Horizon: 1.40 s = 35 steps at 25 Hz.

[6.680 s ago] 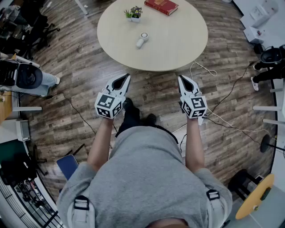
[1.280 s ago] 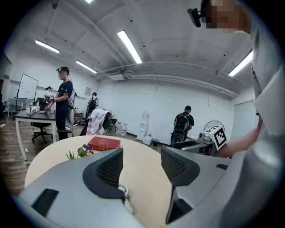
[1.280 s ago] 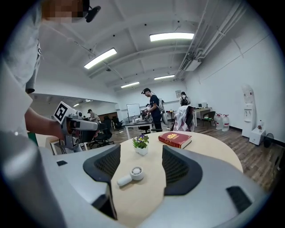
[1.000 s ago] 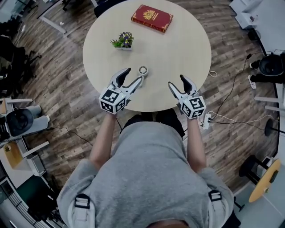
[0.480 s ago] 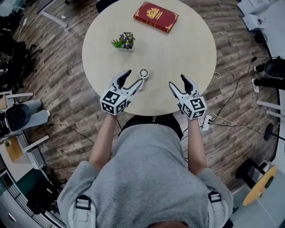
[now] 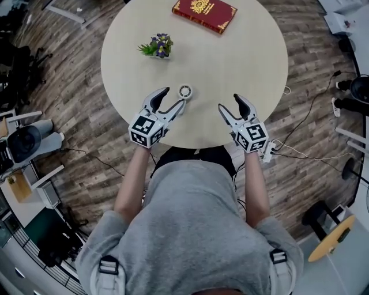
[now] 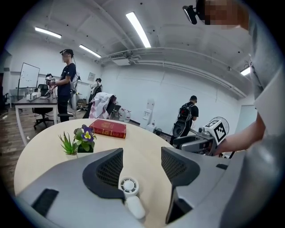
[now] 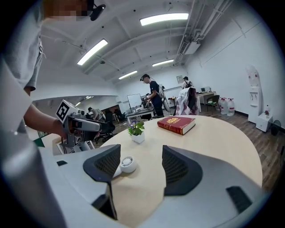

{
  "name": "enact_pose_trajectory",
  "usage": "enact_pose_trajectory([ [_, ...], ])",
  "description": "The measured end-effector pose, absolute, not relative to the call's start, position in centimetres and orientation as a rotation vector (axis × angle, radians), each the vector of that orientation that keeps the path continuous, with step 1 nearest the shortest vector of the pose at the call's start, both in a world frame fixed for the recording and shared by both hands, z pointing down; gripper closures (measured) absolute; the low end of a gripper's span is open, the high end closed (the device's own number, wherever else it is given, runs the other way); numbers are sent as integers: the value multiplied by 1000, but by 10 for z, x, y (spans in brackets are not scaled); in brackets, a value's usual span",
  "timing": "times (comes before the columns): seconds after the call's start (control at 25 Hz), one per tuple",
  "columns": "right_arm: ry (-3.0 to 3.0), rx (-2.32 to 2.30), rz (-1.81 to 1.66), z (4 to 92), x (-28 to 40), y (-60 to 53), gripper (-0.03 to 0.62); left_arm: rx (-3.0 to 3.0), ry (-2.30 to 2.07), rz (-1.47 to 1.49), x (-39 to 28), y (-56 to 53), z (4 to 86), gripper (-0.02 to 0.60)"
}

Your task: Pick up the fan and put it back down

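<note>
The fan (image 6: 185, 91) lay just ahead, between the left gripper's (image 6: 174, 97) spread fingers (image 7: 104, 171), with its handle pointing back at them. The right gripper (image 6: 228, 102), its fingers apart too, sat farther off.

The fan (image 6: 183, 95) lies on the worktop (image 6: 242, 63), toward its near edge. Beyond the fan and to its left stands the potted plant (image 6: 155, 45) — farther back still, right of the fan, lies the book (image 6: 204, 12), by the far edge. The left tongs (image 6: 176, 95) hang over the fan's handle end; the right tongs (image 6: 228, 102) are off to the fan's right.
</note>
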State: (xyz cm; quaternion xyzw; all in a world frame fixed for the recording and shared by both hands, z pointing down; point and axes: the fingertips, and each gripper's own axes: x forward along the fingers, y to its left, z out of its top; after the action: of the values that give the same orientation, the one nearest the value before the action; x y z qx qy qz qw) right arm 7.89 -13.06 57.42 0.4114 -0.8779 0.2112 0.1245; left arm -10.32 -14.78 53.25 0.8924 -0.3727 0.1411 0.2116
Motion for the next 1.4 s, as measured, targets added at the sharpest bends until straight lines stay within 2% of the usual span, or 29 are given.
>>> enact_pose_trajectory([
  [0.44,-2537,1139,702,617,81,-148,293,2420,-972,476,-86,-159,595,301],
  [1.4,-2540,960,794,665,63,-155,293,2360,-952,789,-73,-174,704,208],
])
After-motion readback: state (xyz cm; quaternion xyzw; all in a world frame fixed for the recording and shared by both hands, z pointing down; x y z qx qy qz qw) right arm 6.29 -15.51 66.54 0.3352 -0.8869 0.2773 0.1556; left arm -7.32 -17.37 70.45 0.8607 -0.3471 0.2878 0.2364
